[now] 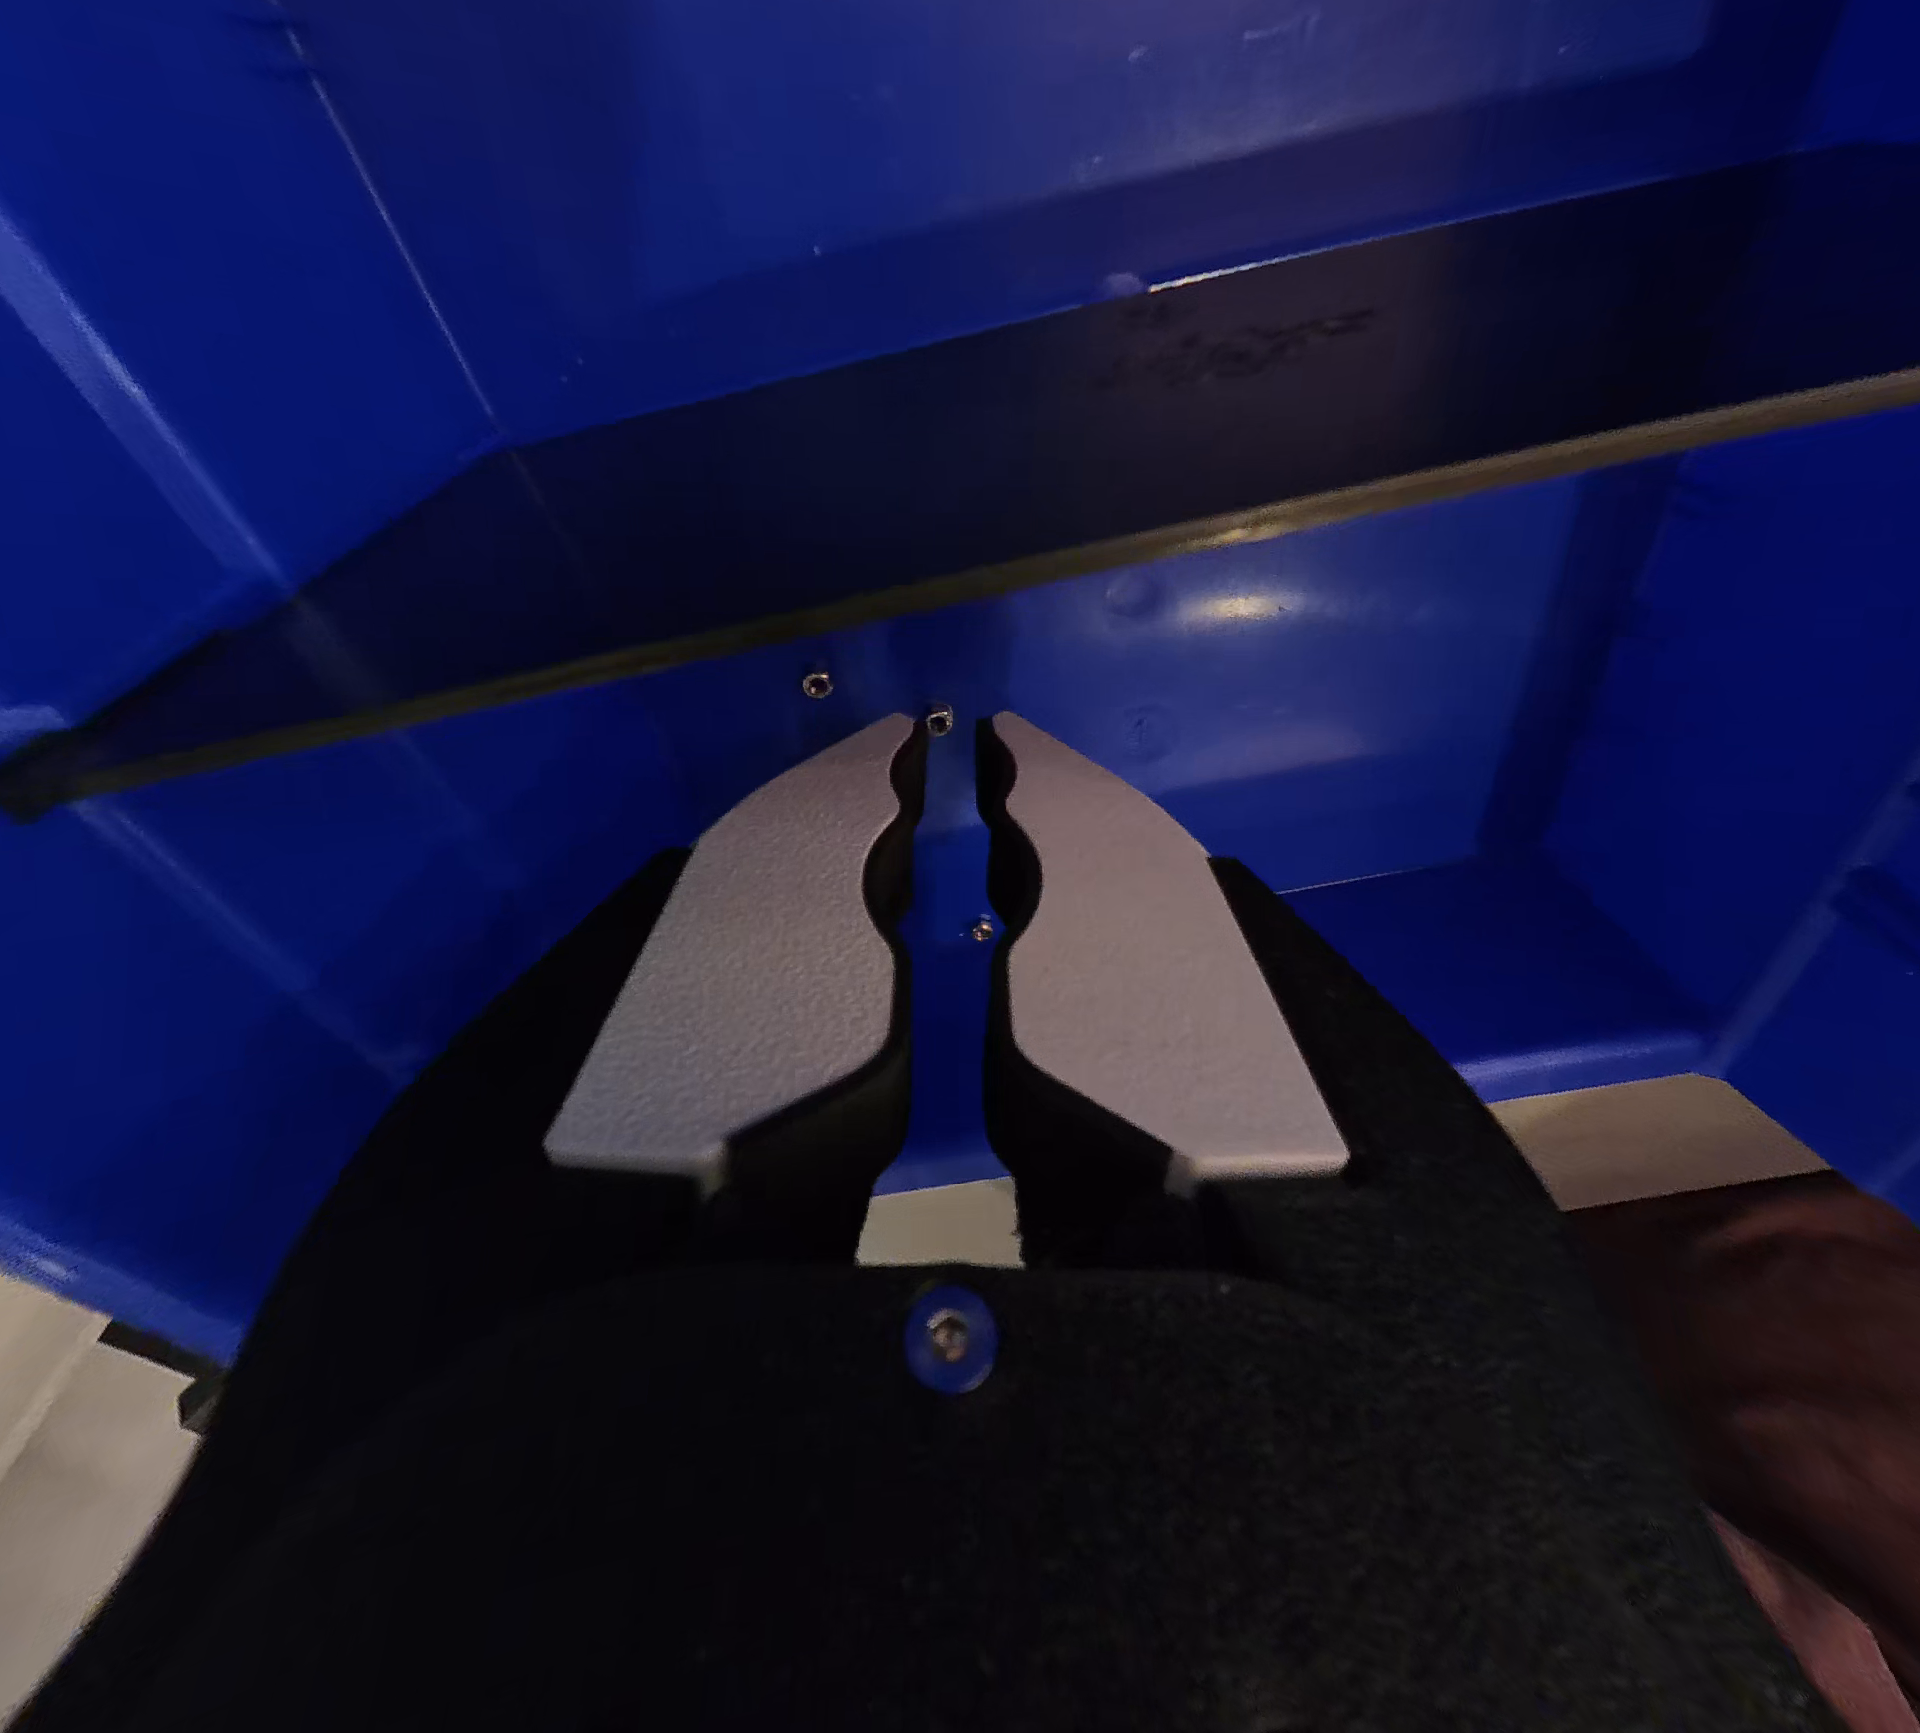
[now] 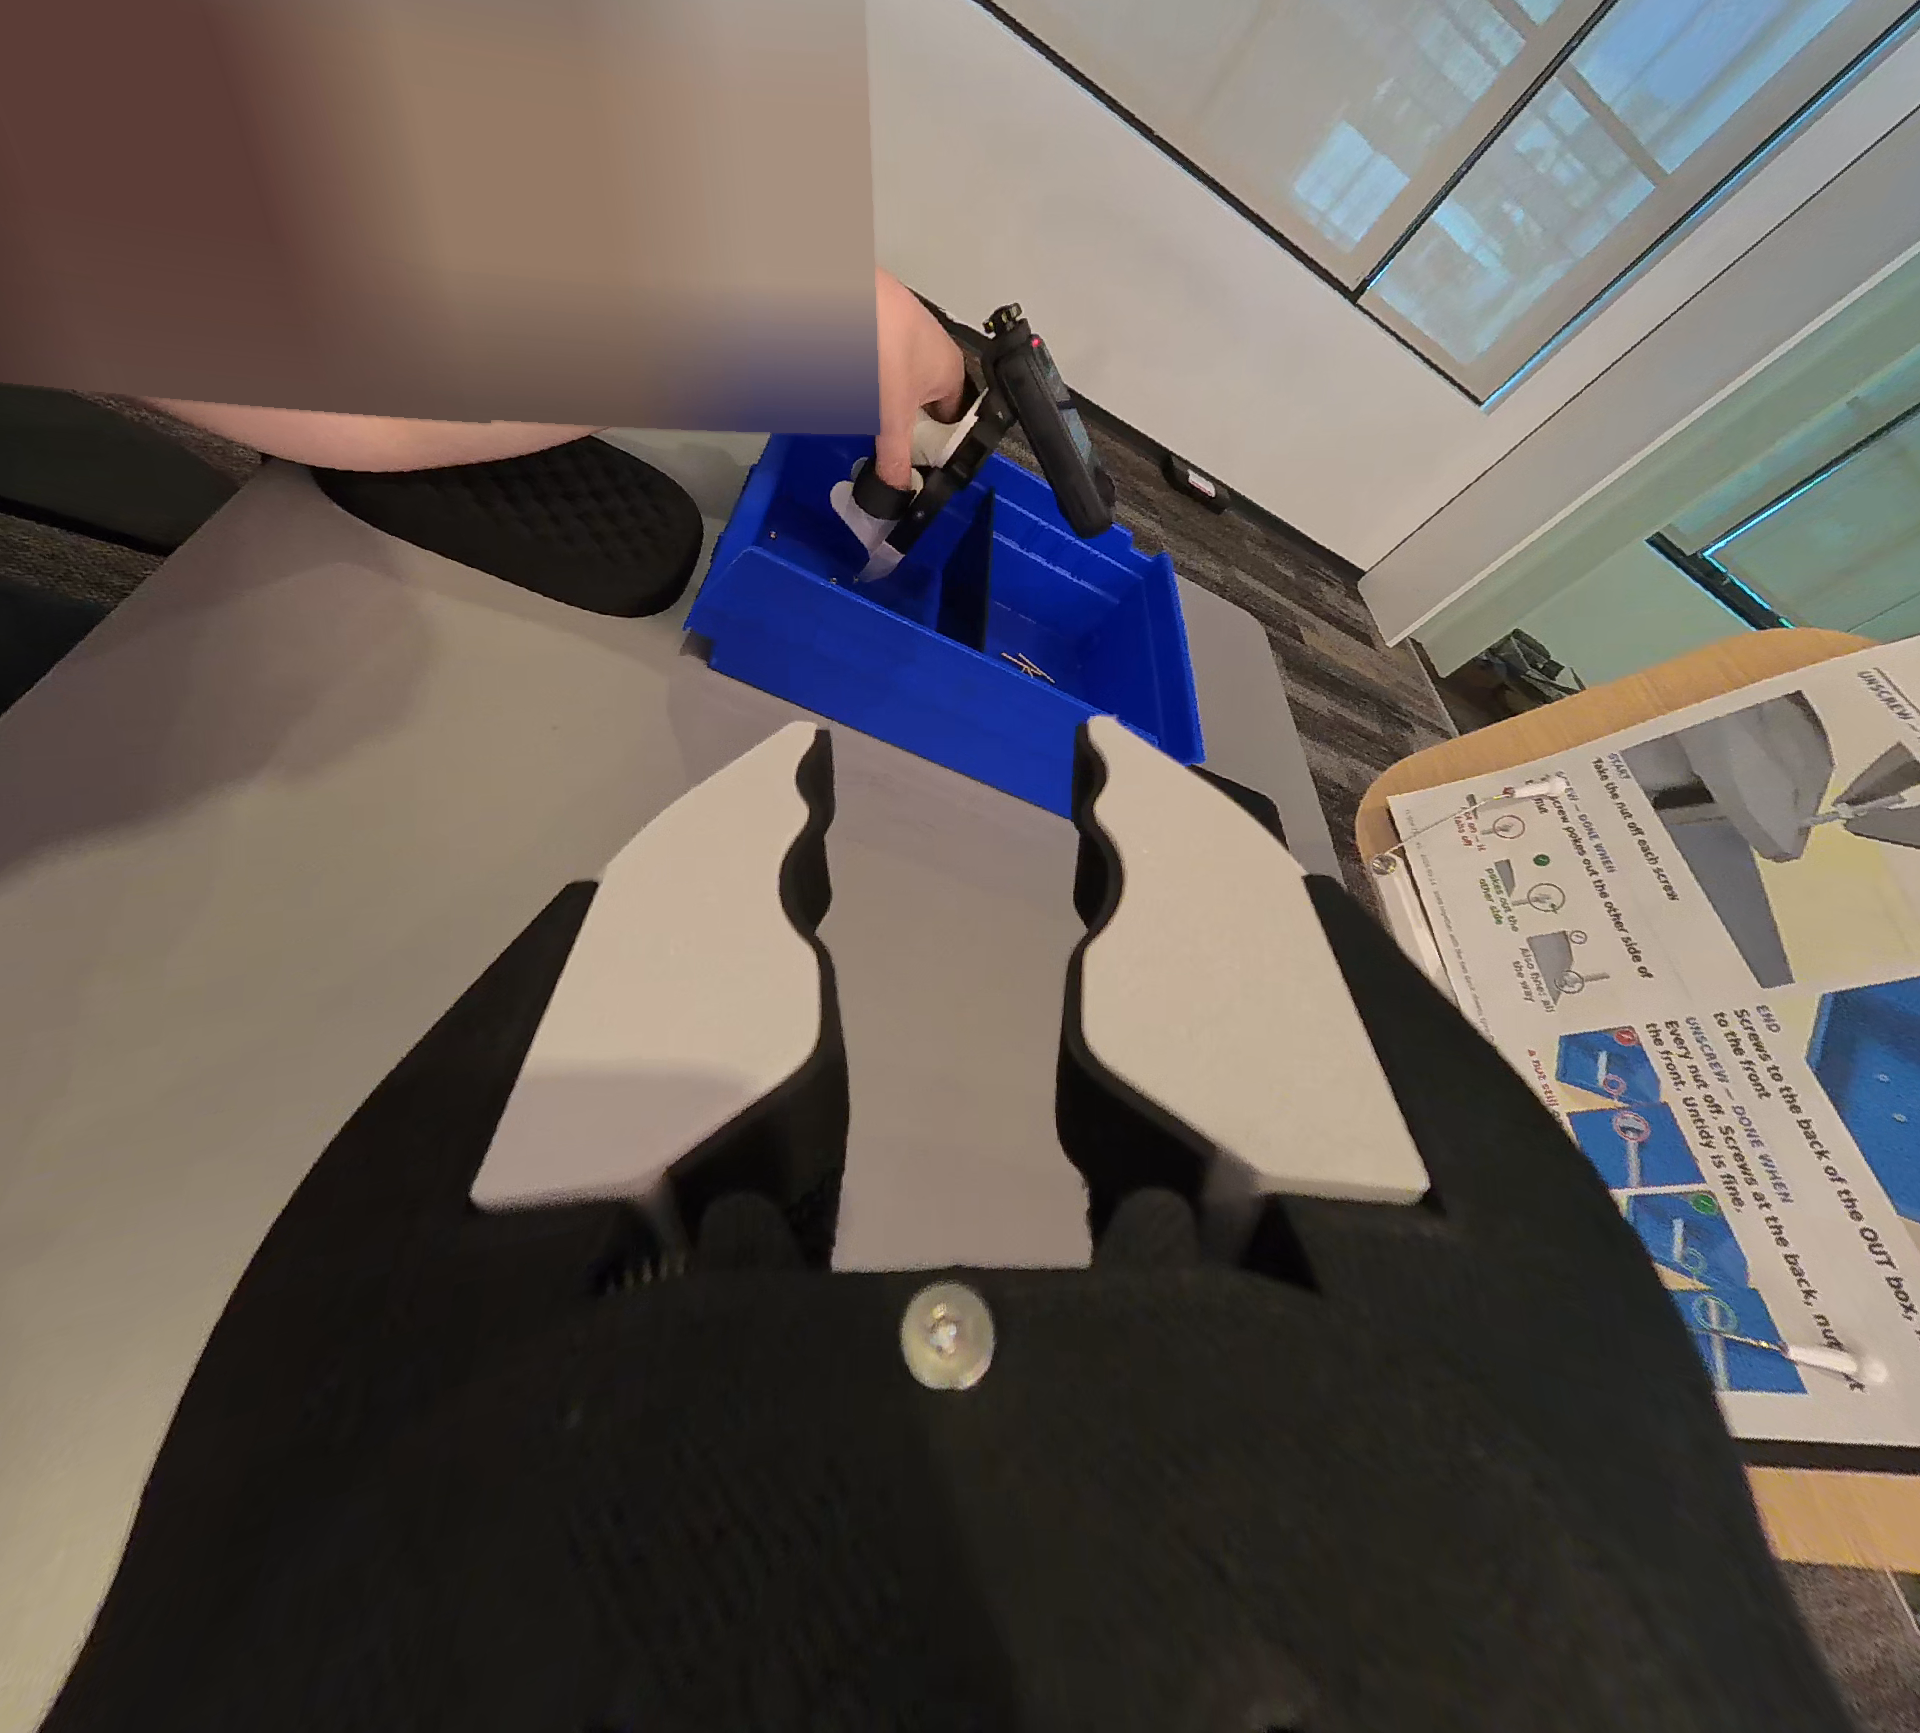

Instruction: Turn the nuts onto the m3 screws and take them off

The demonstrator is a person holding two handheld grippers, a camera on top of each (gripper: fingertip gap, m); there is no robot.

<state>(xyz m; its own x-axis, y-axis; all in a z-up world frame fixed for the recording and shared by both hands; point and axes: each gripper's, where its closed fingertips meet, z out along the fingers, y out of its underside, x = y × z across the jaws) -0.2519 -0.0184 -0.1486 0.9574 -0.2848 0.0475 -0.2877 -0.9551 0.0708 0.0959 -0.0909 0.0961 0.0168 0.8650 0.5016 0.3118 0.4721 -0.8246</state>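
Observation:
My left gripper [image 1: 954, 729] reaches down into the front compartment of a blue bin [image 1: 312, 353]. Its jaws stand a narrow gap apart. A small silver nut [image 1: 940, 722] lies on the bin floor right at the fingertips, next to the left finger. A second nut [image 1: 818, 685] lies just left of it. A third nut [image 1: 982, 929] shows between the fingers lower down. My right gripper [image 2: 956, 748] is open and empty over the grey table [image 2: 312, 800], short of the bin [image 2: 935, 696]. Thin screws [image 2: 1029, 667] lie in the bin's other compartment.
A black divider [image 1: 1039, 457] splits the bin across. In the right wrist view a hand holds the left gripper [image 2: 883, 556] inside the bin. A black padded armrest [image 2: 520, 520] lies left of the bin. A printed instruction sheet [image 2: 1662, 1060] lies on a wooden board at right. There is about 45 cm between the tips of the two grippers.

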